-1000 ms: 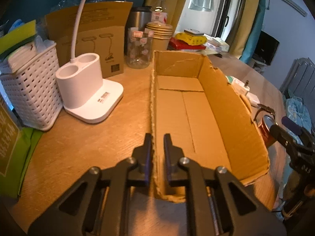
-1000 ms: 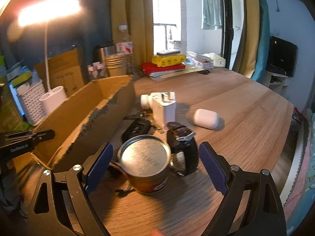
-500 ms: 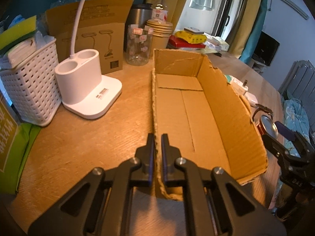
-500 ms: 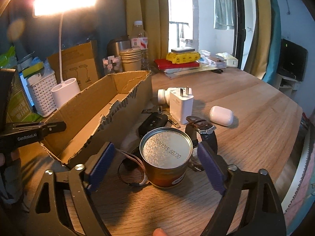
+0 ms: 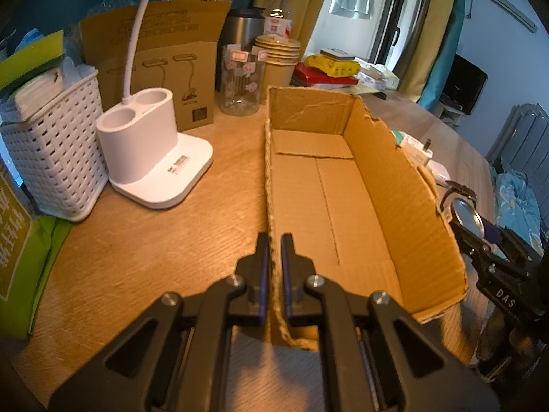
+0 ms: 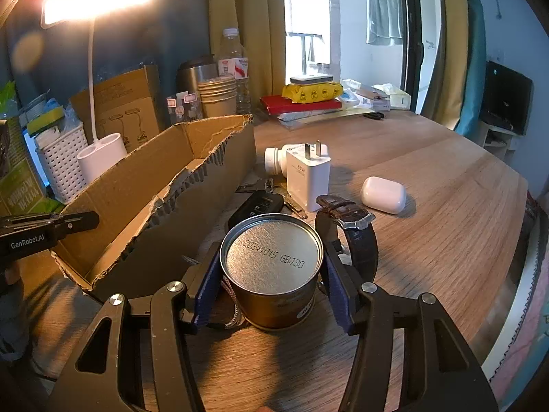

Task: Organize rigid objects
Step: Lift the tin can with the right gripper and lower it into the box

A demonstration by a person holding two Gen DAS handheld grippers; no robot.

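Left wrist view: the left gripper (image 5: 273,247) is clamped on the near wall of an empty cardboard box (image 5: 405,185) on the table (image 5: 144,240). Beside the box, the right gripper (image 6: 271,267), whose jaws have just been closing, brackets an upright sealed can (image 6: 272,267), pads at its sides. A watch (image 6: 357,233), charger (image 6: 308,175) and earbud case (image 6: 383,194) lie just beyond.
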